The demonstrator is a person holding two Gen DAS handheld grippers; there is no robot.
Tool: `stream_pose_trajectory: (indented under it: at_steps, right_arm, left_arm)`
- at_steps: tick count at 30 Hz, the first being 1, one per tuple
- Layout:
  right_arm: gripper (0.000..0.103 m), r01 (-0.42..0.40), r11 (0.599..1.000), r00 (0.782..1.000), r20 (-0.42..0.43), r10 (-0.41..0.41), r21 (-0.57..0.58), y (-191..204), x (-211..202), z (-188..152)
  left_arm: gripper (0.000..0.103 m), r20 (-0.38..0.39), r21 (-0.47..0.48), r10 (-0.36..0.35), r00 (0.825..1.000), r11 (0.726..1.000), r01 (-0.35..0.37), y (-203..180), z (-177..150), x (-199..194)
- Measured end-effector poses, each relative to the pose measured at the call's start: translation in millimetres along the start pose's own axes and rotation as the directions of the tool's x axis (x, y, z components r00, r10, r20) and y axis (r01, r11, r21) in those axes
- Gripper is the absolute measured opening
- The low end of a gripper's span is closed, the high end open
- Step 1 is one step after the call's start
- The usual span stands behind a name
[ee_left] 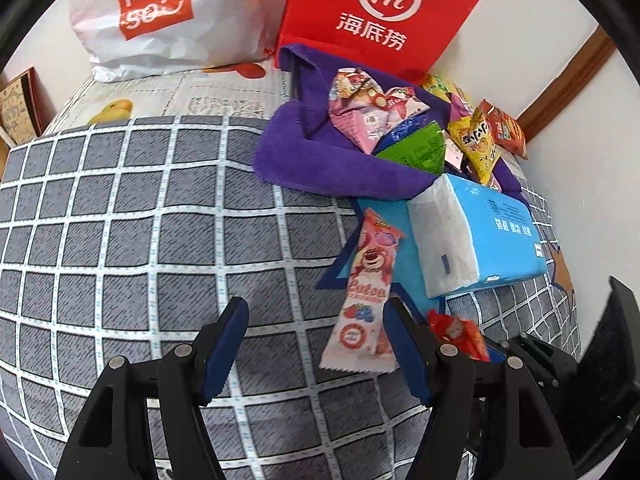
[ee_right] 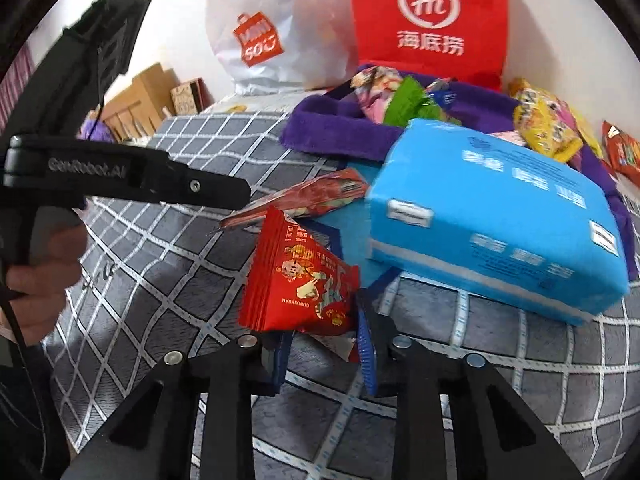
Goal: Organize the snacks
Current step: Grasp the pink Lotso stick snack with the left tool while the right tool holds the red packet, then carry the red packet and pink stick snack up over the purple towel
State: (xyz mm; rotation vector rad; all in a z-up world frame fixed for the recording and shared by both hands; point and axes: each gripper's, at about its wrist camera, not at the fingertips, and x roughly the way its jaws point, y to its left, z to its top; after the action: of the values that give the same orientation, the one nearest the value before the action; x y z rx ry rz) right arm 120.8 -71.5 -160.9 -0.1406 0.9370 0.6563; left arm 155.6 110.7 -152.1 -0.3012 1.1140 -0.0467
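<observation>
My right gripper (ee_right: 322,332) is shut on the lower edge of a red snack packet (ee_right: 304,280) with a cartoon figure, held just above the checked bedspread (ee_right: 160,264). The same red packet (ee_left: 456,332) shows beside my left gripper's right finger. My left gripper (ee_left: 316,308) stands open over the bedspread (ee_left: 140,240). A long pink bear-print snack packet (ee_left: 364,292) lies flat partly between its fingers, close to the right one, not gripped. More snack packets (ee_left: 372,116) are heaped on a purple towel (ee_left: 320,160).
A blue tissue pack (ee_left: 480,236) lies right of the pink packet. A red paper bag (ee_left: 380,12) and a white shopping bag (ee_left: 160,12) stand at the back against the wall. Yellow and red packets (ee_left: 476,144) lie at the far right. A hand (ee_right: 44,276) holds the left tool's handle.
</observation>
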Motion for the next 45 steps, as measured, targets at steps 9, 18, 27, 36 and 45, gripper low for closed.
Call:
stream_pose_trajectory:
  at_steps: [9,18,27,36,45]
  right_arm:
    - [0.028,0.14,0.989,0.986,0.084,-0.144,0.052,-42.2,-60.9,-23.7]
    - [0.028,0.255,0.939,0.957,0.077,-0.279,0.23,-114.1,-78.7,-48.5]
    - [0.028,0.296,0.911,0.942,0.069,-0.328,0.289,-133.3,-64.7,-43.4]
    - [0.028,0.289,0.902,0.951,0.016,-0.31,0.32,-140.9,-50.0,-45.4]
    - [0.029,0.3,0.903,0.95,-0.006,-0.314,0.308,-139.9,-44.9,-44.6]
  left_arm:
    - [0.066,0.0,0.114,0.086,0.996,0.99,-0.086,-38.2,6.9,29.2]
    - [0.021,0.084,0.232,0.192,0.978,0.951,-0.207,-59.2,-2.7,34.0]
    - [0.023,0.129,0.232,0.181,0.975,0.95,-0.207,-56.6,-37.6,19.9]
    - [0.026,0.214,0.242,0.157,0.964,0.948,-0.208,-56.0,-50.6,15.0]
    - [0.026,0.207,0.23,0.125,0.97,0.958,-0.172,-55.0,-48.3,15.6]
